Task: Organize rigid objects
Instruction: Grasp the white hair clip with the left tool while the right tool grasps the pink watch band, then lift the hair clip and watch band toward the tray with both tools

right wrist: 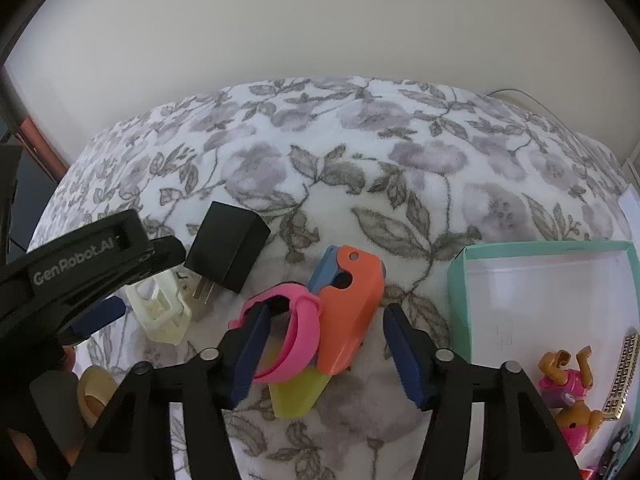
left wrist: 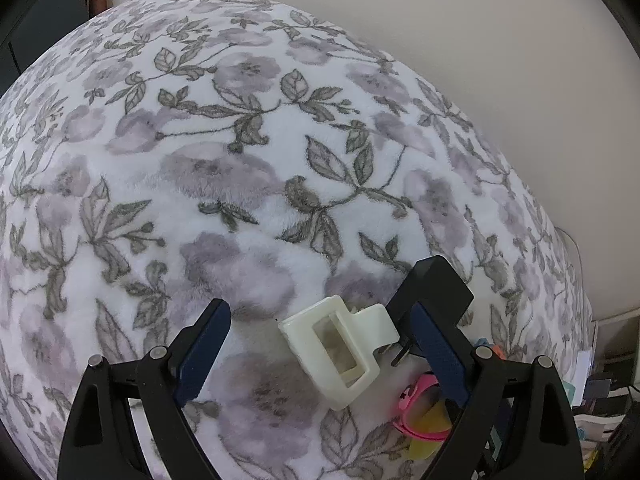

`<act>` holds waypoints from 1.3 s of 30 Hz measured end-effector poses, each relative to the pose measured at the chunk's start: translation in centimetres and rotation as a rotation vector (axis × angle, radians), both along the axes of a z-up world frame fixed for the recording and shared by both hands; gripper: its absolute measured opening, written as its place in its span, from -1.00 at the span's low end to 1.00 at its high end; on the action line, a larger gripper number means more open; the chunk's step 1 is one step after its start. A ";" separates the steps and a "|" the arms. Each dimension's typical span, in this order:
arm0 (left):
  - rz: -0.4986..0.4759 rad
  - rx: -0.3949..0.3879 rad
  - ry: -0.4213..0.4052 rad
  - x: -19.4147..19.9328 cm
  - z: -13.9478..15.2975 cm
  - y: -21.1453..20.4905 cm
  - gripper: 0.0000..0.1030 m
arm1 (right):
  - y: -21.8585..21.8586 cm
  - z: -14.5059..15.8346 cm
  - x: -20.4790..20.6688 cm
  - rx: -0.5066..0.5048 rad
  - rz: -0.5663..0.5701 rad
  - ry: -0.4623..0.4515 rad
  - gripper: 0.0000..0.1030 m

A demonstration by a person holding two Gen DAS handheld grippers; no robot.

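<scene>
1. Left gripper (left wrist: 320, 344) spread wide, pointing steeply down; cream hair claw (left wrist: 340, 350) lying on the blanket between the fingers, untouched by the pads.
2. Right gripper (right wrist: 324, 350) about half spread over the pink band (right wrist: 298, 336) and orange-and-blue clip (right wrist: 352, 308); left finger (right wrist: 250, 354) at or inside the band's loop, right finger (right wrist: 404, 354) clear of the clip. No pinch visible.
3. Yellow piece (right wrist: 294, 394) under band and clip.
4. Black plug adapter (right wrist: 226, 252) just beyond the claw, prongs toward it.
5. Surface: fluffy white blanket (right wrist: 360, 184), grey-purple flower print. Plain pale wall (right wrist: 320, 20) behind.
6. Teal-rimmed box (right wrist: 458, 284) to the right, with toy dog figures (right wrist: 568, 380) and a patterned bar (right wrist: 622, 376) inside.
</scene>
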State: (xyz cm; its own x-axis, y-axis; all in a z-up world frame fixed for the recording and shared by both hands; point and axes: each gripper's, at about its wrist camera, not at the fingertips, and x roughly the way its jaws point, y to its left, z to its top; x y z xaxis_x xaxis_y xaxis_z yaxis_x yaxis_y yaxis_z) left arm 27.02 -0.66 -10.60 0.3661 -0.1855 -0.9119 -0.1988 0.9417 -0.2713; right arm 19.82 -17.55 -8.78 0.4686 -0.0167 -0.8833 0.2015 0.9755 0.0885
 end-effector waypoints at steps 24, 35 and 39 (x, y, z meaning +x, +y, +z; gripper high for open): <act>-0.046 0.001 0.045 -0.7 0.3 0.0 0.22 | -1.0 0.6 -2.3 0.051 -0.029 0.006 -0.75; -0.051 0.053 0.051 -3.5 2.2 0.0 0.21 | -1.4 3.1 -5.2 0.078 -0.065 -0.009 -0.75; -0.060 0.045 0.035 -4.8 3.8 -0.5 0.21 | -1.6 5.2 -7.0 0.067 -0.084 -0.034 -0.75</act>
